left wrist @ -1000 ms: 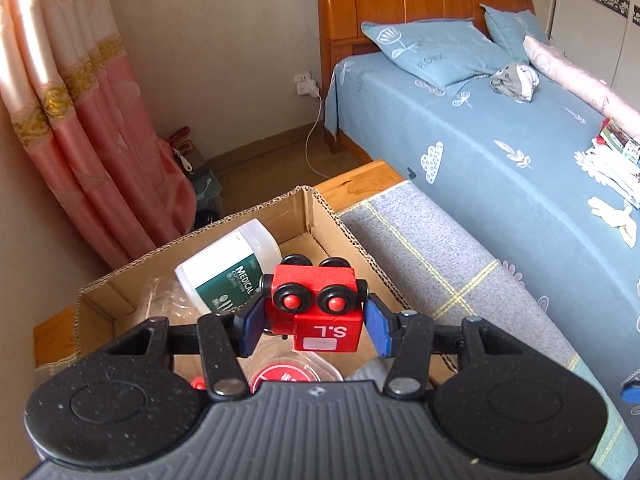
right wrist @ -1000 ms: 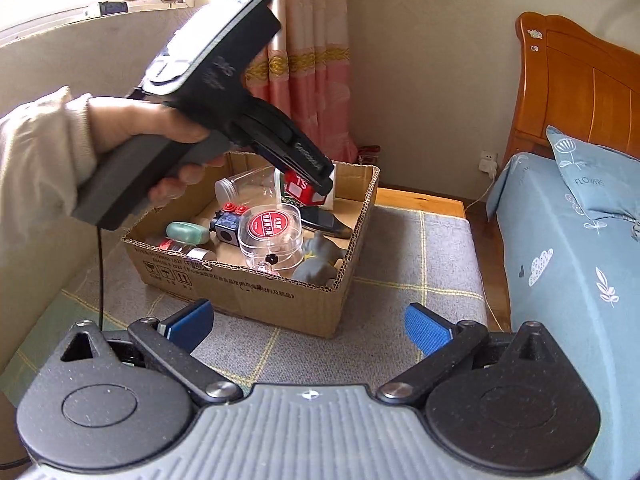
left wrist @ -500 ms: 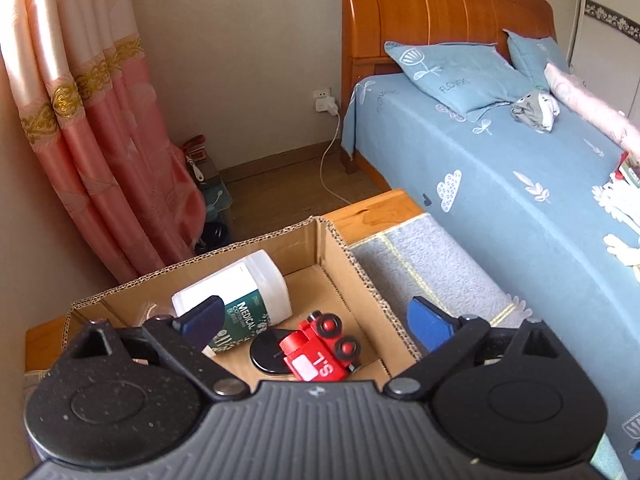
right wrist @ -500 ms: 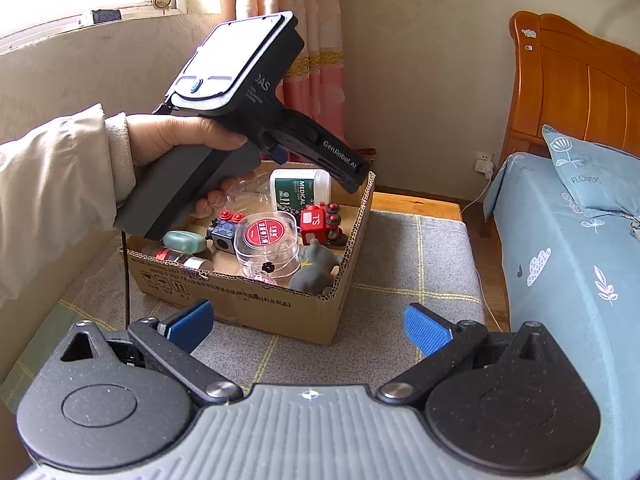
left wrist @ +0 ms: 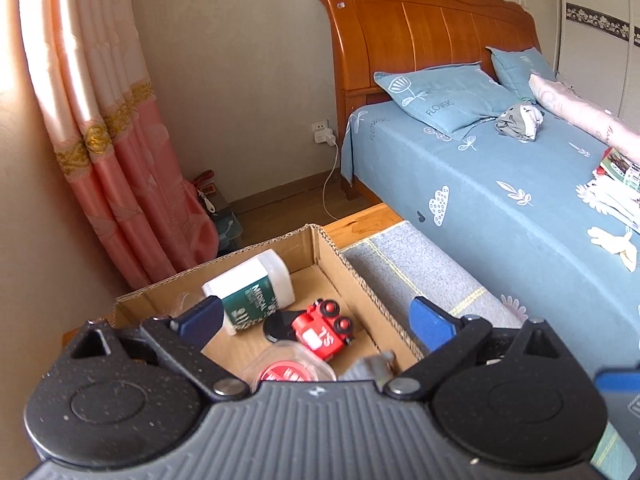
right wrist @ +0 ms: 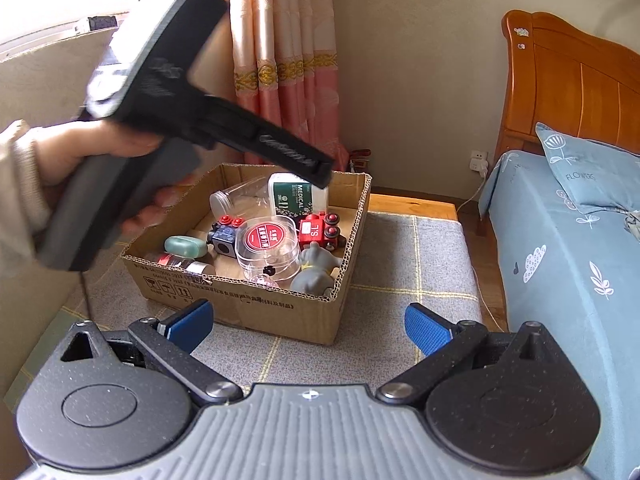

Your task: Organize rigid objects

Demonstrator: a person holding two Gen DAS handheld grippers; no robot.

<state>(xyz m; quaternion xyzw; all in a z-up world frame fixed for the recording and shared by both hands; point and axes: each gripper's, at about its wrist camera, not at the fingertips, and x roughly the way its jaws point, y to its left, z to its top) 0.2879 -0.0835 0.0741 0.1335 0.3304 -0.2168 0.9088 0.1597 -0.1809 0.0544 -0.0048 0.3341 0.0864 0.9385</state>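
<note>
Left wrist view: my left gripper [left wrist: 316, 318] hangs above the cardboard box [left wrist: 360, 276], its blue pads spread wide with nothing between them. Below the gap, the red toy train [left wrist: 322, 330] lies on its side on the box floor, touching a black disc, with the white medical bottle [left wrist: 250, 290] just left and farther back. From the right wrist view, my left hand [right wrist: 116, 168] grips the tool's grey handle, its black body angled down and rightward toward the box's far side. My right gripper [right wrist: 308, 326] sits near of the box over the grey plaid mat [right wrist: 408, 264], fingers likewise wide and empty. Inside the box, a clear round container with a red label [right wrist: 267, 248] rests beside the train, a grey animal figure [right wrist: 316, 276] at the near right corner, a blue toy car [right wrist: 225, 236] to the left.
</note>
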